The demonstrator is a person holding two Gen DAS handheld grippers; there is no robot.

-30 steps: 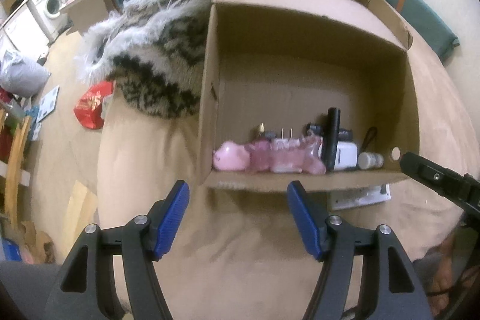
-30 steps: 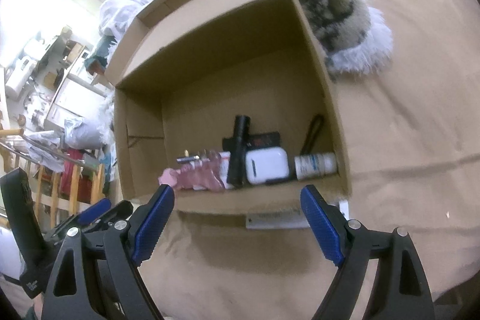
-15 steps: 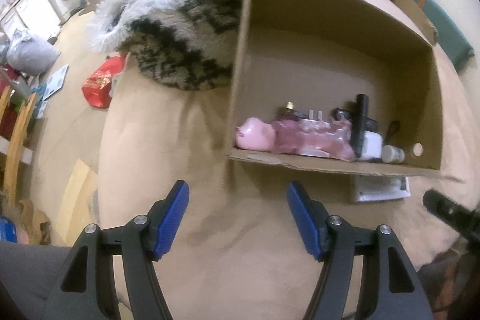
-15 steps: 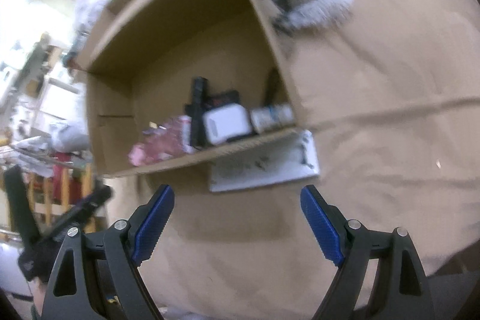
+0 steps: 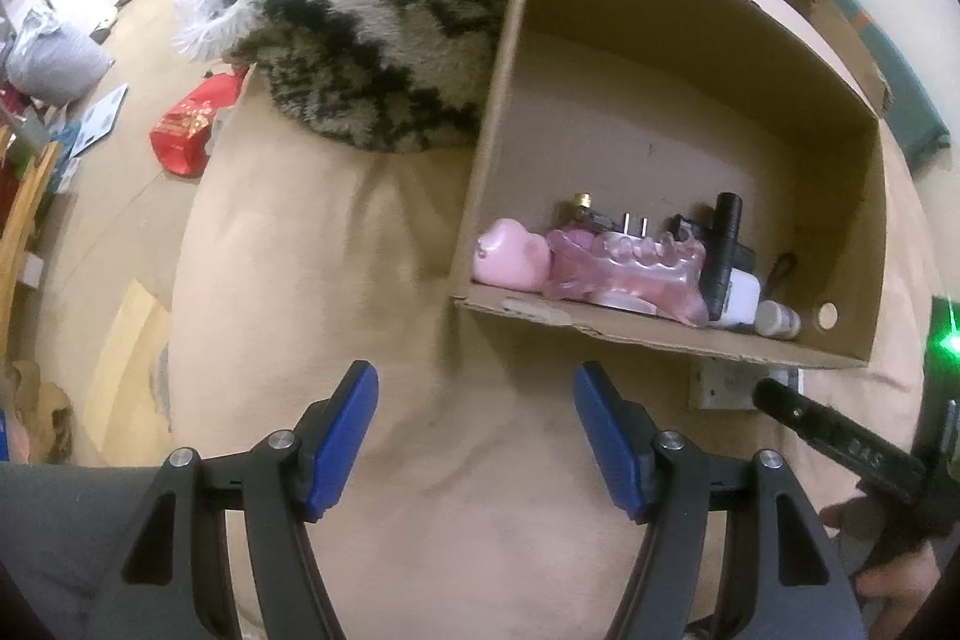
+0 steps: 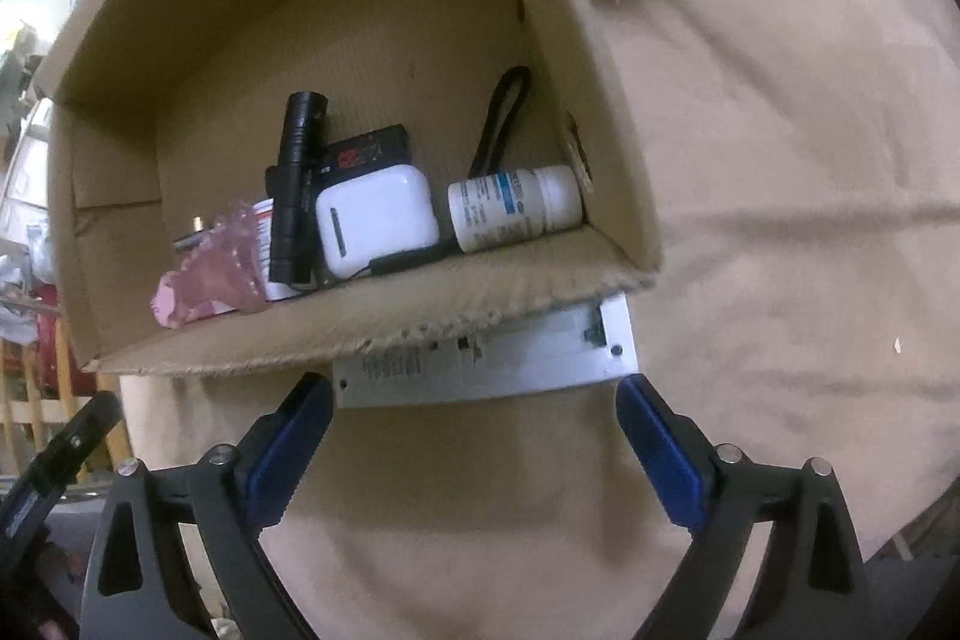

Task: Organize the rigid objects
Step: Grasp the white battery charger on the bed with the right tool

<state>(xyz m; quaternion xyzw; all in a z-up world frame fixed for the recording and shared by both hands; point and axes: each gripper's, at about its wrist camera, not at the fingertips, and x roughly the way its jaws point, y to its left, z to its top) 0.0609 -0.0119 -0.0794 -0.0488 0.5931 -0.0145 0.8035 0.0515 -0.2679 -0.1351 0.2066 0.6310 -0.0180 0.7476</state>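
My right tongs (image 6: pixel 474 436), jaws just widened and empty, straddle the white flat device (image 6: pixel 486 361) at lower centre, half under the cardboard box (image 6: pixel 606 112). I judge sliding it clear first beats pinching under that edge. Left tongs (image 5: pixel 474 430) hang half-open, empty; bedspread (image 6: pixel 780 160) rightward lies free.

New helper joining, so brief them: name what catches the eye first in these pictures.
An open cardboard box lies on a tan cover, with a torch, a white case, a pill bottle and pink items crowded along its near wall. A flat white device pokes out under that wall, just ahead of the open right hand-held gripper. A shaggy rug lies beside the box.
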